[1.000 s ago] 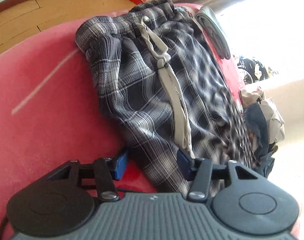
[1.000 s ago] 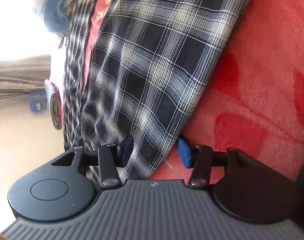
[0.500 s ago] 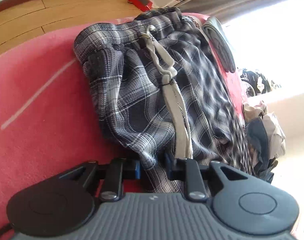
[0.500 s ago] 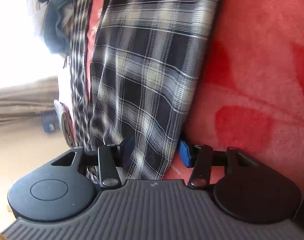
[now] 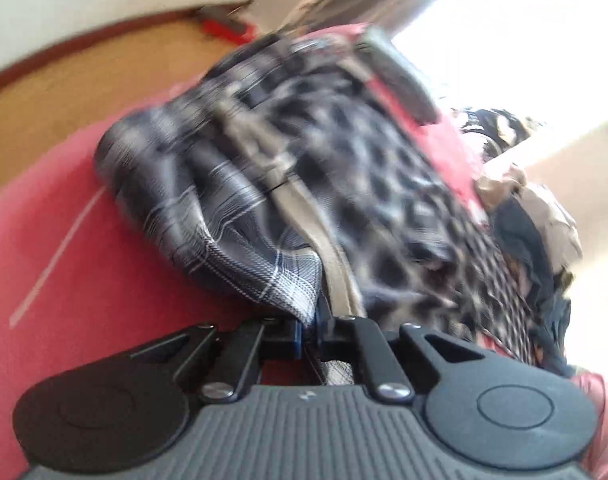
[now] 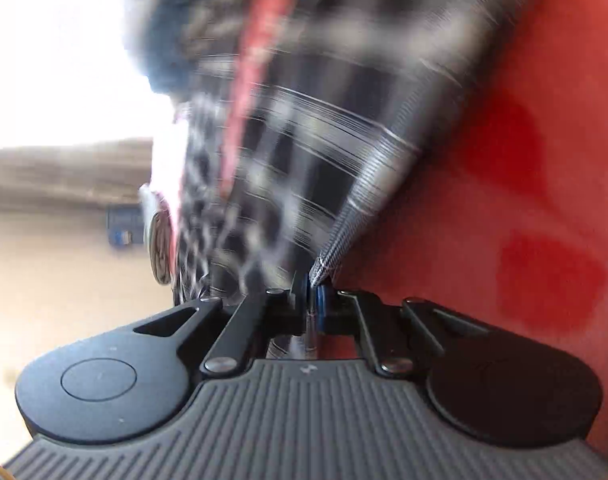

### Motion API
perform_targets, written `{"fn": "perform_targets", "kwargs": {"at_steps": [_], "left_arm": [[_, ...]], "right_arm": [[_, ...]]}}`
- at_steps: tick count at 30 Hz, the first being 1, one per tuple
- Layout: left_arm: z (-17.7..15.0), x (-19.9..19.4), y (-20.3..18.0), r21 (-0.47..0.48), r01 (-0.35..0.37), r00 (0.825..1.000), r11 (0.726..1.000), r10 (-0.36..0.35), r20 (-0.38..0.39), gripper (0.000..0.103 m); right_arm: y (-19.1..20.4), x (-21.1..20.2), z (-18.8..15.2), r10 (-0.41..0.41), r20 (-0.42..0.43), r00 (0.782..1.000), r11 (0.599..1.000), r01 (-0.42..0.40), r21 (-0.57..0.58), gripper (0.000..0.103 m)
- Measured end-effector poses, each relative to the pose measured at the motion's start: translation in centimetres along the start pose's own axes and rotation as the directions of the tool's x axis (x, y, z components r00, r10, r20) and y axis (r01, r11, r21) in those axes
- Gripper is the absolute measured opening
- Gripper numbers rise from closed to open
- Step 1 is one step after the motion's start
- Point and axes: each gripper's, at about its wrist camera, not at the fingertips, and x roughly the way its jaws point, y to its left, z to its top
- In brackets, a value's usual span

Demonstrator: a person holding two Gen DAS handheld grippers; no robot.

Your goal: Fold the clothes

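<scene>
Plaid trousers lie bunched on a red blanket, pale drawstring trailing down the front. L gripper has just closed, blue pads pinching the cloth's near edge w/ the drawstring end. R gripper, also just closed, pinches a taut plaid corner over the blanket. Other clothes heaped by the bright window; both views blurred.

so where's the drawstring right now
Left wrist view: the pale drawstring runs down the middle of the plaid trousers on the red blanket, ending beside the left tongs.
</scene>
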Motion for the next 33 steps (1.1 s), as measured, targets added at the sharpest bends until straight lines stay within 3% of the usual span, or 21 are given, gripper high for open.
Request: {"fn": "perform_targets", "kwargs": {"at_steps": [7,16,25,33], "left_arm": [[1.4,-0.2,-2.5,0.04,0.015,0.996,0.999,-0.018,0.082,0.006],[5.4,1.4,-6.8,0.083,0.055,0.981,0.995,-0.069,0.181,0.006],[10.7,5.5,-10.4,0.121,0.084,0.96,0.989,-0.113,0.255,0.006],[15.2,10.0,-11.6,0.14,0.059,0.954,0.988,-0.097,0.285,0.006]], "right_arm": [[4.3,-0.3,1.4,0.006,0.071,0.997,0.981,0.008,-0.192,0.002],[11.4,2.2,5.2,0.1,0.151,0.983,0.935,-0.041,-0.354,0.002],[17.7,6.2,9.2,0.177,0.22,0.959,0.899,-0.066,-0.433,0.002],[22.5,12.7,12.7,0.183,0.224,0.957,0.873,-0.053,-0.486,0.002]]}}
